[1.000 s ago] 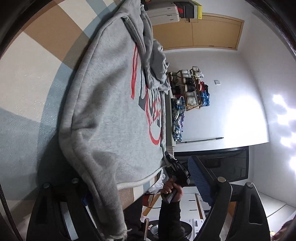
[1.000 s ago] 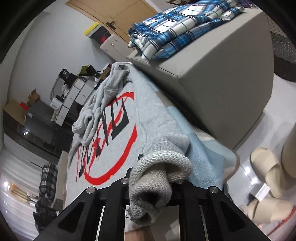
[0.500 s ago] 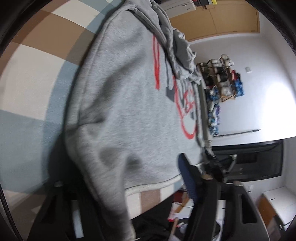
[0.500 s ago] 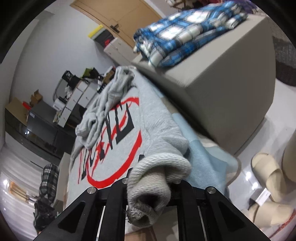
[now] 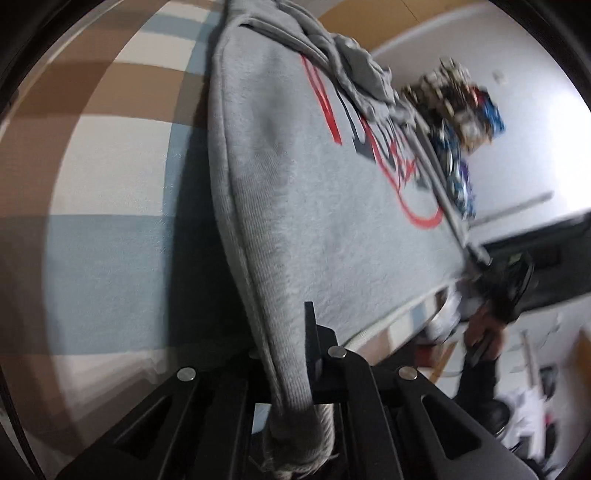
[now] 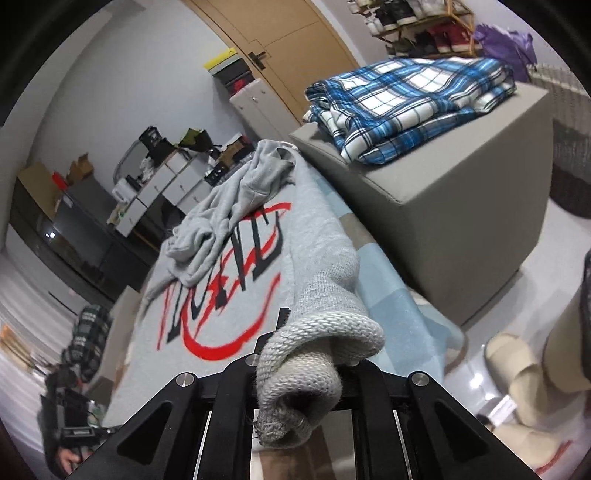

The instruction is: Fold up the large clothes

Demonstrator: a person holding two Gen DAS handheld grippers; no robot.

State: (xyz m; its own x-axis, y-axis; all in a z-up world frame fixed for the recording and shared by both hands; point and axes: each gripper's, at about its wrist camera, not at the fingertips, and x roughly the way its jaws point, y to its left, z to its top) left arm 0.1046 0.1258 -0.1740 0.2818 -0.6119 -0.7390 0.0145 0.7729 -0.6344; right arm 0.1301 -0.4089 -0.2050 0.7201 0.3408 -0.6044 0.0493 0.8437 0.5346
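A grey sweatshirt (image 5: 295, 192) with red and black lettering lies spread on a checked blanket (image 5: 110, 184); one sleeve is bunched across its chest. My left gripper (image 5: 291, 373) is shut on the sweatshirt's bottom corner, and the cloth hangs down between its fingers. In the right wrist view the same sweatshirt (image 6: 236, 280) stretches away from me, and my right gripper (image 6: 306, 369) is shut on its other bottom corner, the ribbed hem rolled between the fingers. The left gripper (image 6: 74, 428) shows at the lower left there, the right gripper (image 5: 506, 280) at the right of the left wrist view.
A grey cube stool (image 6: 461, 206) stands beside the blanket with a folded blue plaid shirt (image 6: 410, 99) on top. Beige slippers (image 6: 517, 369) lie on the floor at the right. A shoe rack (image 6: 417, 18), a wooden door (image 6: 280, 40) and cabinets (image 6: 162, 184) line the walls.
My left gripper went from wide open around the sweatshirt's corner to shut on it, turning as it did. The right gripper kept its grip on the hem and rose a little.
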